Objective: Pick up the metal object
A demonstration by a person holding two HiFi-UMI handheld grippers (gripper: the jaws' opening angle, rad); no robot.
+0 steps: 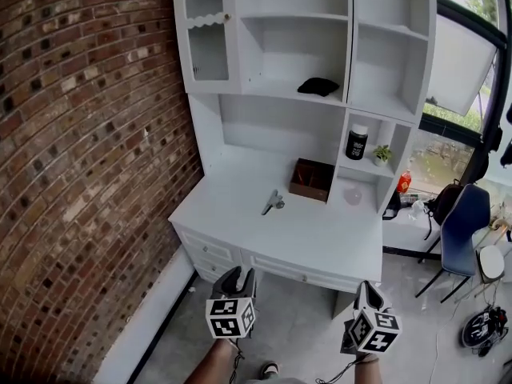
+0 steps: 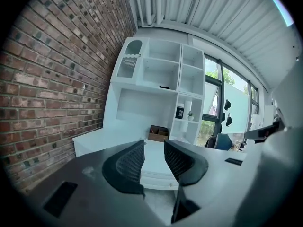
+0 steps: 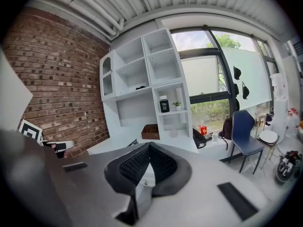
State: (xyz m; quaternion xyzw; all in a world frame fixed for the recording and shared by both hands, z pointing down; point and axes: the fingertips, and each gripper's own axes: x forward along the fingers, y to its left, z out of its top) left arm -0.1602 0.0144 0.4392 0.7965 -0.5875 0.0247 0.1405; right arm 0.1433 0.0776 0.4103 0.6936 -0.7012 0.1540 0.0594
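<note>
Metal obj. [image 1: 273, 202]: mid bench [image 1: 320, 232], well apart from tongs. L tongs [image 1: 238, 278] apart, empty; R tongs [image 1: 366, 291] closed, empty.

Metal obj [image 1: 273, 202], maybe pliers, lies on white desk [image 1: 320, 238], left of brown box [image 1: 312, 180].

head view: high, steeply down | gripper views: low, level, farther back — all share desk [image 1: 240, 194]

Home study: white hutch desk [image 1: 308, 232], chair [image 1: 464, 224].
</note>
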